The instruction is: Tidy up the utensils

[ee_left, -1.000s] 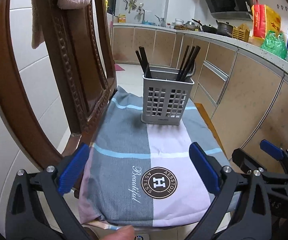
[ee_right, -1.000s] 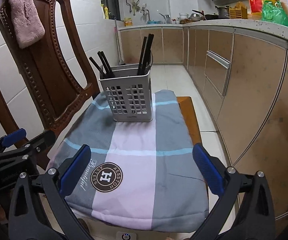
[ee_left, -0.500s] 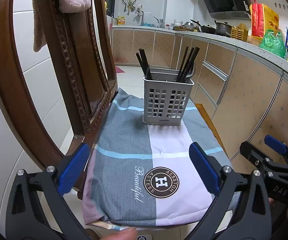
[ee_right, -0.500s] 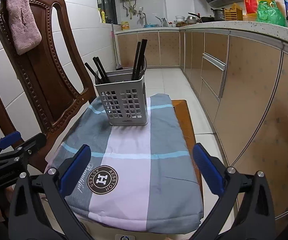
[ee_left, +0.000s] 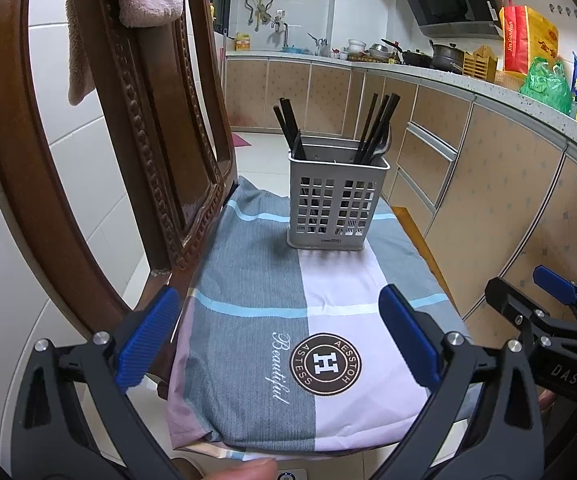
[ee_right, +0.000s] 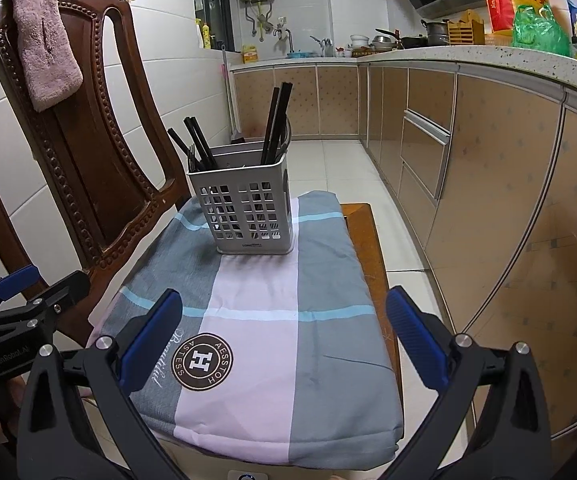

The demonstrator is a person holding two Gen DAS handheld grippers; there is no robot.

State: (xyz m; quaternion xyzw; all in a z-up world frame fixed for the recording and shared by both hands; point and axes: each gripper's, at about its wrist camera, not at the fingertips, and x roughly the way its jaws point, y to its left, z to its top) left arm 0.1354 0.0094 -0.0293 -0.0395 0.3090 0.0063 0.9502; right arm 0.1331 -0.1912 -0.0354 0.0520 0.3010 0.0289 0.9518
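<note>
At the far left stands a dark carved wooden chair point(ee_right: 100, 152) with a pink towel point(ee_right: 44, 40) draped over the top of its back. Low in the left of the right wrist view, the left tool point(ee_left: 280, 344) shows from the side; in its own view its two blue-padded fingers are spread wide apart, holding nothing, over the near part of a folded cloth point(ee_right: 256, 344). The cloth is checked in grey and pale pink with thin light-blue stripes, carries a round brown emblem and a line of script, and lies on a wooden surface point(ee_right: 372, 248) whose bare edge shows along the cloth's right side. A fingertip point(ee_left: 248, 470) shows at the bottom edge of the left wrist view, touching the near hem of the cloth. Toward the far end of the cloth stands a grey plastic utensil basket point(ee_right: 246, 208) with square holes in its walls, upright. Black chopsticks point(ee_right: 276, 120) stick up out of it in two groups, one leaning left and one rising at the right, and a fork point(ee_right: 194, 156) shows beside the left group. The right tool point(ee_right: 284, 340) is also spread wide and empty, hovering over the near half of the cloth, well apart from the basket. To the right run beige kitchen cabinets point(ee_right: 468, 152) under a speckled counter that holds pots, a red bag point(ee_left: 528, 40) and a green bag point(ee_left: 546, 84).
</note>
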